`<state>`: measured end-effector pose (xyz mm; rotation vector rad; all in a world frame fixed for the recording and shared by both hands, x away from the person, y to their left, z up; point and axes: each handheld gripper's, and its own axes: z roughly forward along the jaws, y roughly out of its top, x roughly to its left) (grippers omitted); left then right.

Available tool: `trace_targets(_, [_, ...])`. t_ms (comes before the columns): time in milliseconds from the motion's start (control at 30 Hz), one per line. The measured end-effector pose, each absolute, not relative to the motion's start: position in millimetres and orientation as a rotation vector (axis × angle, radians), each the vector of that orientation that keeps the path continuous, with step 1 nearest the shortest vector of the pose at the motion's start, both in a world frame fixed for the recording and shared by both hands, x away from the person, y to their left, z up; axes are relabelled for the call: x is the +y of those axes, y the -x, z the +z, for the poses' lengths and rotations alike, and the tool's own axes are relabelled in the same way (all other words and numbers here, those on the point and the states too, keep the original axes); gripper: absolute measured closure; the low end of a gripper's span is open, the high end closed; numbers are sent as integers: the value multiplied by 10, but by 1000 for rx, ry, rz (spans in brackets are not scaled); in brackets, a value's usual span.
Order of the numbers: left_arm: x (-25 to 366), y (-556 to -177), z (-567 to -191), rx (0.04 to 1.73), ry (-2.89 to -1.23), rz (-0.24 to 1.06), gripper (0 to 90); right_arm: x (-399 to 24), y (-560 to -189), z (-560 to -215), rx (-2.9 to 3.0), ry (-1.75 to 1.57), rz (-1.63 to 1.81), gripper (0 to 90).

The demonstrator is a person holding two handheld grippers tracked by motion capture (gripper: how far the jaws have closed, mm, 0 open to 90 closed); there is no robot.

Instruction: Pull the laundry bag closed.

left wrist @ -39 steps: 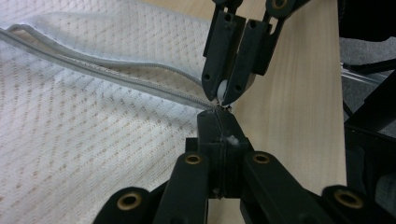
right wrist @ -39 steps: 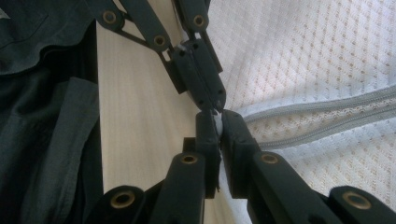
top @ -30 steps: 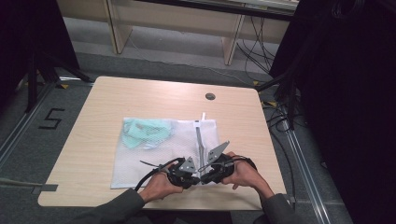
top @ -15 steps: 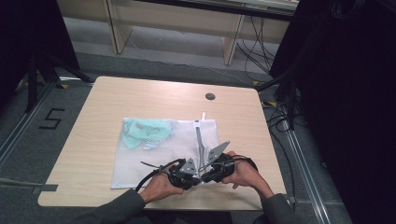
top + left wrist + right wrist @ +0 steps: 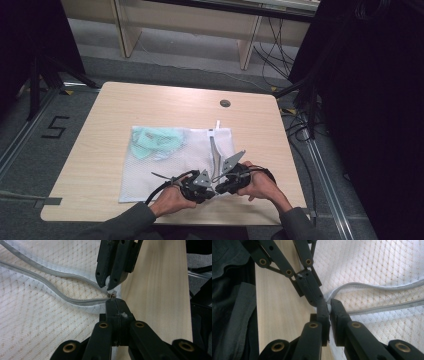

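Pale wooden table (image 5: 110, 150) carries a white mesh laundry bag (image 5: 165, 170); left gripper (image 5: 115, 305) clamps fabric at the zipper's end as an anchor, while right gripper (image 5: 329, 308) pinches the zipper slider (image 5: 111, 294).

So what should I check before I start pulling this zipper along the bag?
1. Left hand-held gripper shut on the mesh bag edge at the zipper end: ok.
2. Right hand-held gripper shut on the white zipper pull: ok.
3. Zipper tracks lie apart, with no mesh caught near the slider: ok. Farther along: cannot tell.
4. Green cloth is away from the zipper: ok.
5. The bag lies flat on the table: ok.
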<state>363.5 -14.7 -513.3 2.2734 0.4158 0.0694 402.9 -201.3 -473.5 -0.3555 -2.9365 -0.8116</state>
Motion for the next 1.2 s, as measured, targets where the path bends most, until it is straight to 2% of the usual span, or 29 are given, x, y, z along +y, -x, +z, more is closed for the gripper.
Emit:
trace_targets(733, [-170,-3624,-5108,389,-2308,72,897,-1928,-4075,-4752,-2946,359,-799,868])
trace_targets(1033, [-175,-3622,-5125,393,-2289,32,898,-1894,-4042,-4690,-2990,349,-780,869])
trace_targets(1200, [-165,-3619,-5114,386,-2303,73,898,-1898,-4054,-4690,-2999,334,-786,869])
